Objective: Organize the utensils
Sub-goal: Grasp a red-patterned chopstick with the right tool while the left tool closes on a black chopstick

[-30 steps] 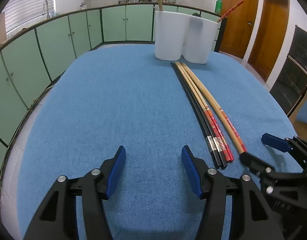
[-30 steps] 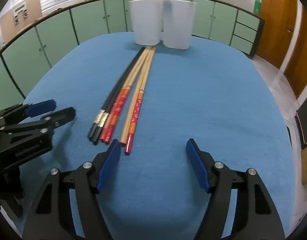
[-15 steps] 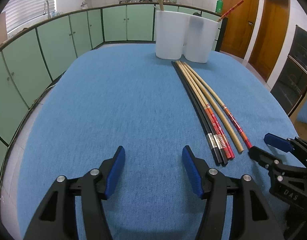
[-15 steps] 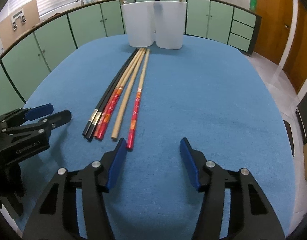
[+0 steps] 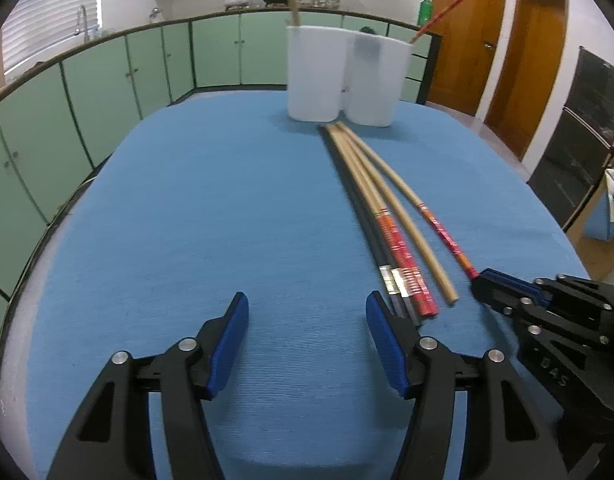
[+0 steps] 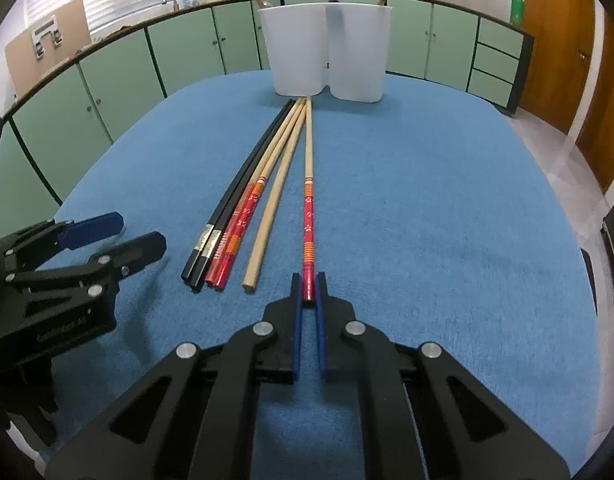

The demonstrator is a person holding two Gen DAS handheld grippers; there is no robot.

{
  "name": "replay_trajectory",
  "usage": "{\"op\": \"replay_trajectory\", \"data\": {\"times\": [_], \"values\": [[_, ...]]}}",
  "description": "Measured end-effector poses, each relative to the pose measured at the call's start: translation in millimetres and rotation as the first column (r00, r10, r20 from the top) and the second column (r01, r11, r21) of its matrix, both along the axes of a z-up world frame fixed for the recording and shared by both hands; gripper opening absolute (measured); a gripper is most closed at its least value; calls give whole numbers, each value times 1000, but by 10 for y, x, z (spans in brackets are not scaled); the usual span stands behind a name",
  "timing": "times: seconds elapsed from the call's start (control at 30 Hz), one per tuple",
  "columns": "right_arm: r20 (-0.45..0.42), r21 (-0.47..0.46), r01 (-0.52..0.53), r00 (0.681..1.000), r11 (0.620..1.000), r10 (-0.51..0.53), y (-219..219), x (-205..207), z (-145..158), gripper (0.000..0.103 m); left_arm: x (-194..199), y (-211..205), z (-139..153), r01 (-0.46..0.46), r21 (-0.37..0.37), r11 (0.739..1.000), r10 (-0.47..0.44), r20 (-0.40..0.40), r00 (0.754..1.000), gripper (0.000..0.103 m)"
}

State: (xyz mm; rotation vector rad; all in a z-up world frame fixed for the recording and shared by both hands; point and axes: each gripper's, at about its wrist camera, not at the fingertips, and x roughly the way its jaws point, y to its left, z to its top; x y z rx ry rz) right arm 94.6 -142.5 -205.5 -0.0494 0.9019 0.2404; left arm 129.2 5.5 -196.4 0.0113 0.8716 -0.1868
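Several chopsticks lie side by side on the blue table, tips toward two white holders at the far edge. My right gripper is shut on the near end of a red-ended chopstick, which lies a little apart from the others. Left of it lie a plain wooden chopstick, a red-patterned pair and a black pair. My left gripper hovers open over bare cloth, just left of the chopsticks' near ends, with nothing between its fingers.
Each white holder has a stick standing in it. Green cabinets curve behind the table and wooden doors stand at the right. Bare cloth spreads to the left of the chopsticks.
My right gripper's jaws have shut on the red-ended chopstick's near end. That chopstick has slid out from the bundle to the right. The left gripper has hardly moved.
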Motion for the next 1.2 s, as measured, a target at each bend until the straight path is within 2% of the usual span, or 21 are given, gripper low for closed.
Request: {"op": "replay_trajectory", "data": {"times": [0.33, 0.63, 0.83, 1.07, 1.1, 1.2], "values": [[-4, 22, 31, 1000, 999, -31, -76, -1, -3, 5, 13, -187, -53, 54, -7, 999, -54, -18, 998, 60], [-6, 28, 31, 1000, 999, -31, -91, -1, -4, 5, 18, -117, -45, 6, 36, 999, -6, -13, 1000, 62], [-9, 35, 32, 999, 999, -31, -100, -1, -5, 6, 8, -98, -49, 8, 26, 1000, -7, -21, 1000, 62], [-13, 50, 28, 1000, 998, -28, -135, 11, -16, 6, 47, -180, -76, 9, 55, 998, -7, -28, 1000, 62], [-13, 50, 28, 1000, 998, -27, -141, 14, -17, 6, 44, -179, -74, 10, 52, 999, -9, -28, 1000, 60], [-12, 46, 27, 1000, 999, -27, -137, 12, -16, 6, 37, -197, -64, 20, 49, 999, -19, -21, 1000, 39]]}}
